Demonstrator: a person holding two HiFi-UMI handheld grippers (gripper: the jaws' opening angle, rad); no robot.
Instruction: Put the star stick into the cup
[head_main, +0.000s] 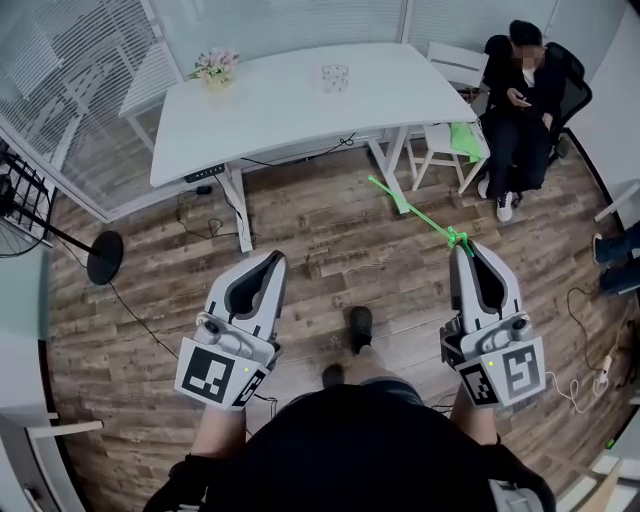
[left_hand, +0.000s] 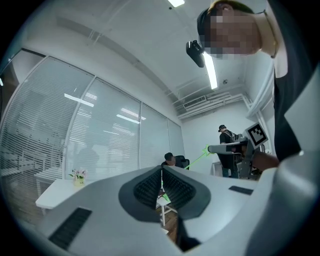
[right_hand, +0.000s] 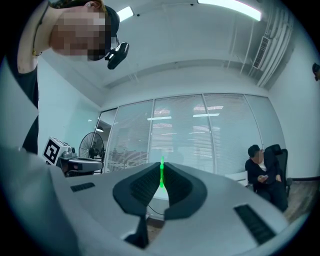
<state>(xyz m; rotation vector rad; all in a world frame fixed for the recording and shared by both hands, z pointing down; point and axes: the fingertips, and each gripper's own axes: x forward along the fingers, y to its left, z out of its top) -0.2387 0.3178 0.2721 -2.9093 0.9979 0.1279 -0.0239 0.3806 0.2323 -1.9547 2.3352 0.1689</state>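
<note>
**A:** Where is the star stick (head_main: 418, 212)?

**B:** It is off the bench (head_main: 270, 115), out over the wood-plank floor in front of the bench's near right leg. It's a thin, bright green rod, pinched at one end by the right tool (head_main: 462, 248). From there it slants up toward the bench. Its far end broadens a little, but the shape is too small to make out.

**A:** How is the grip?

**B:** In the right gripper view the dark ribbed pads (right_hand: 145, 187) are closed on it. The stick shows as a narrow green upright line between them.

**A:** And the left tool (head_main: 273, 260)?

**B:** It is pressed together with nothing in it, and its ribbed pads meet at the tips. It is also on the near side of the bench, in front of the left leg. Both tools have smooth, pale grey tapering shells and a cube with black-and-white square markers at the back.

**A:** The cup (head_main: 335, 77)?

**B:** It is small, clear and glassy. It stands upright on the bench's smooth white top, near the middle of the far edge. The top has rounded corners, and a small bunch of pale flowers (head_main: 216, 66) sits at its far left corner.
</note>
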